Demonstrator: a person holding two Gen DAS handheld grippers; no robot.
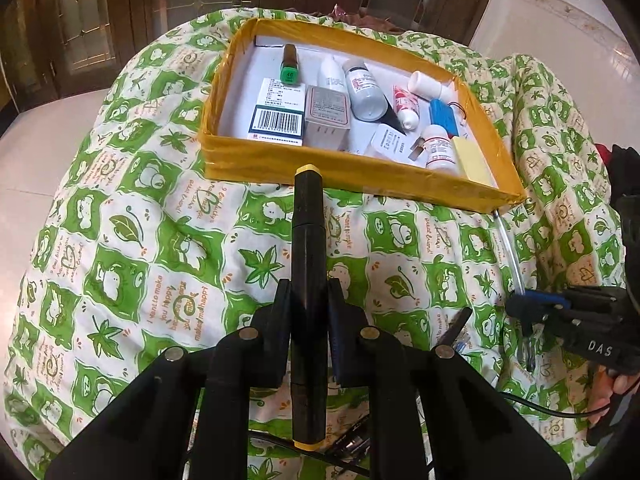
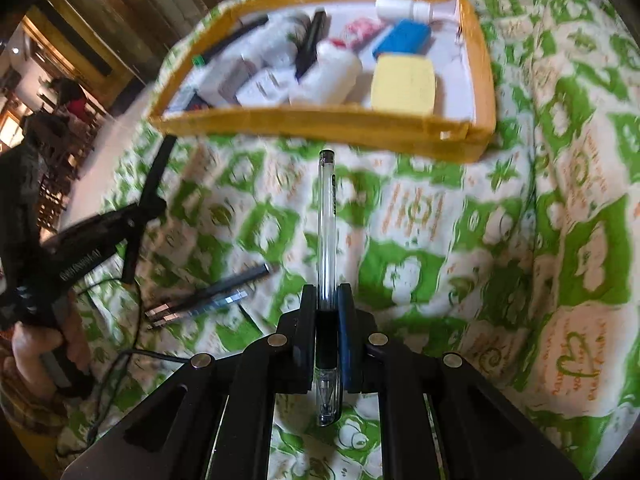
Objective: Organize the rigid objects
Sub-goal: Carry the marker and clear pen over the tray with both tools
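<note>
Two pens held over a soft quilt [image 1: 160, 240]

Left gripper [image 1: 308, 292] clamps a smooth black marker [image 1: 306, 260]; right gripper [image 2: 326, 300] clamps a clear plastic pen [image 2: 326, 220].

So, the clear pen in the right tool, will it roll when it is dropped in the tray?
Probably yes: the pen looks round, smooth and stiff. The crowded tray would likely stop it soon against a bottle.
</note>
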